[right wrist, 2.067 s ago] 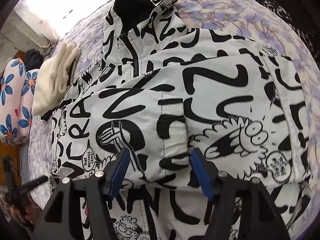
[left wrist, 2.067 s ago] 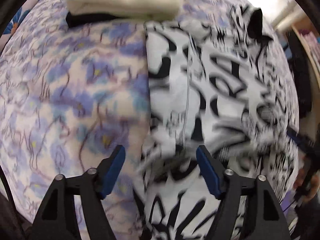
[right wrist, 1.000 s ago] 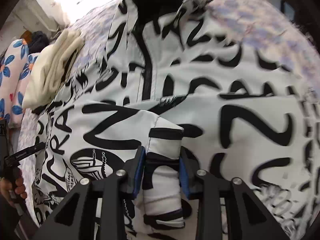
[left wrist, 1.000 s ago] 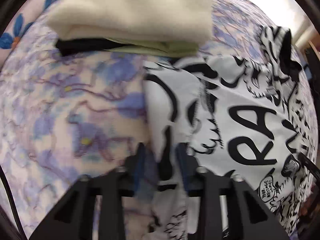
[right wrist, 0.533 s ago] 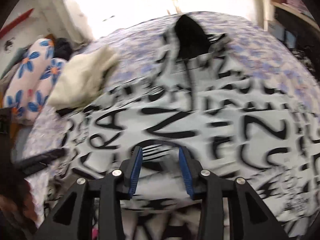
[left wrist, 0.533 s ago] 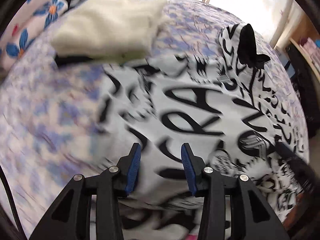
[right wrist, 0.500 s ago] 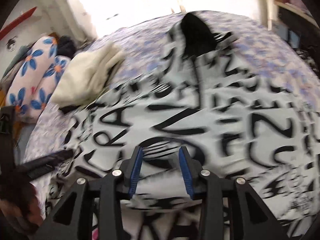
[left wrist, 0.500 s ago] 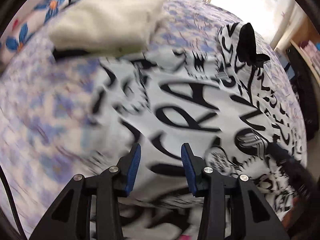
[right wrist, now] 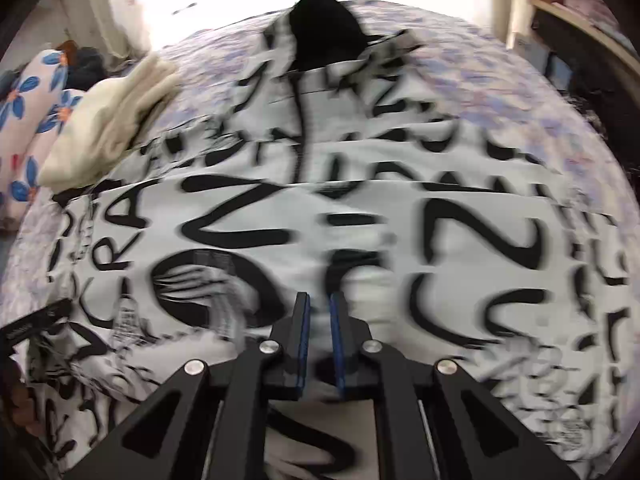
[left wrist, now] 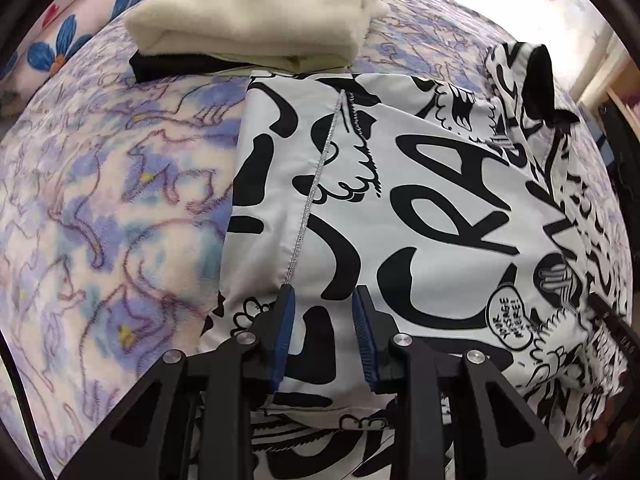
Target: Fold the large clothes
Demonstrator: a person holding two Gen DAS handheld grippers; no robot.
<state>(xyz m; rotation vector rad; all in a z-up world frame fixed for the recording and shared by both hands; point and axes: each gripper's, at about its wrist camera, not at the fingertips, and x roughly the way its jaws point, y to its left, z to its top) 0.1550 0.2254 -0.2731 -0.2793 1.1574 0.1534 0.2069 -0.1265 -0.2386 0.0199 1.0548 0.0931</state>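
left tool (left wrist: 323,312): jaws narrow and just been closing, a flat run of the jacket (left wrist: 400,184) between the blue pads; whether the pads pinch it or only straddle it cannot be told.
right tool (right wrist: 318,316): jaws nearly together after closing; this view is blurred and no cloth shows in the slit, so a grip cannot be confirmed.
step in hand: likely taking hold of the near part of the jacket for the next fold, one tool on each side.
doing it well: catch all stacked layers, not just the top one; get both grips firm before lifting; raise both tools level so the crease runs straight; carry the cloth toward the collar (left wrist: 538,76) without dragging the tucked sleeve panel (left wrist: 272,168) loose.
jacket, where: spread on the bed (left wrist: 100,200), its far left corner touching the folded pile (left wrist: 256,16).
count, tools: two.
count, jacket: one, black-and-white print.
count, folded pile: one stack, a cream piece on top, a black layer (left wrist: 176,66) under it.
count, flowered pillow (left wrist: 68,32): one seen here; the right view suggests two.
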